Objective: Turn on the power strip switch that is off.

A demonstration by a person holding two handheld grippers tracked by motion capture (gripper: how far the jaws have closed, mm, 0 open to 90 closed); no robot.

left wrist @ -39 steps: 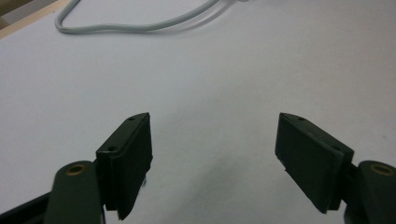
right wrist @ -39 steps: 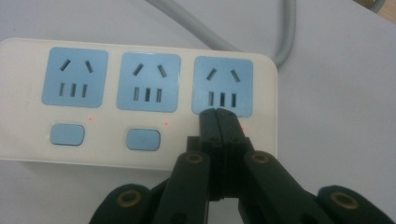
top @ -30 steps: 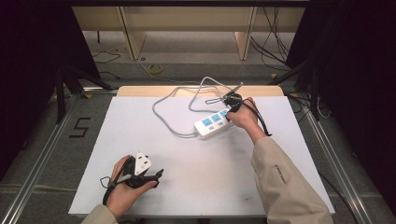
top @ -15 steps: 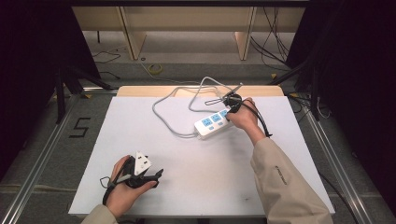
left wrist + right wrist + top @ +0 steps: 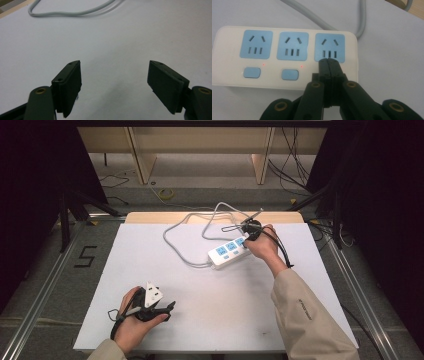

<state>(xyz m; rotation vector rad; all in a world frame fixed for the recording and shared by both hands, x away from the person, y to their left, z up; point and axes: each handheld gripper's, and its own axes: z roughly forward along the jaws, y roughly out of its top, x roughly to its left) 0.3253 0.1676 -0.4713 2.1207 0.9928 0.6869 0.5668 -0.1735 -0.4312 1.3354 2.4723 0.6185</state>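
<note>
Nothing has shifted since the earlier frames: from above, the right tool (image 5: pixel 248 234) stays on the far end of the power strip (image 5: pixel 228 252) at mid-counter (image 5: pixel 150 245), so the press seems held. The left tool (image 5: pixel 115 85) rests spread and empty. The right tool (image 5: pixel 329 65), pressed together, hides the third switch beneath its tips.

Glossy plastic power strip (image 5: pixel 287 57), matt white tabletop (image 5: pixel 215 295)
</note>
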